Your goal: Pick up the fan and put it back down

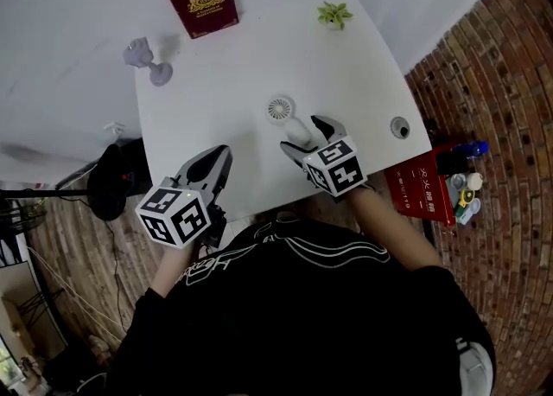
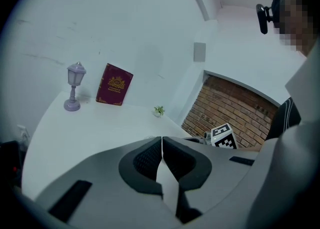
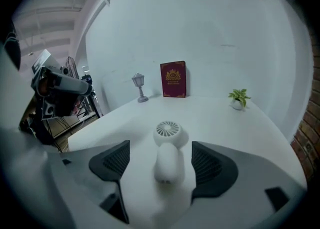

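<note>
Right claw (image 1: 308, 140): mine, released; jaws spread wide on either side of the fan's handle, pads not yet touching it.
Left claw (image 2: 162, 145): clenched on nothing, held at the table's near left edge.
Fan (image 3: 167, 145): small and white, lying on the white table (image 1: 216, 100), near and right of centre, round grille pointing far, handle pointing towards me.
Doing this step well: I judge I should keep the handle centred between both pads, squeeze below the grille, then lift straight up.
Count: 1 fan, 1 red book (image 1: 202, 1), 1 lilac lamp (image 1: 147, 61), 1 potted plant (image 1: 333, 14), 2 claws.
</note>
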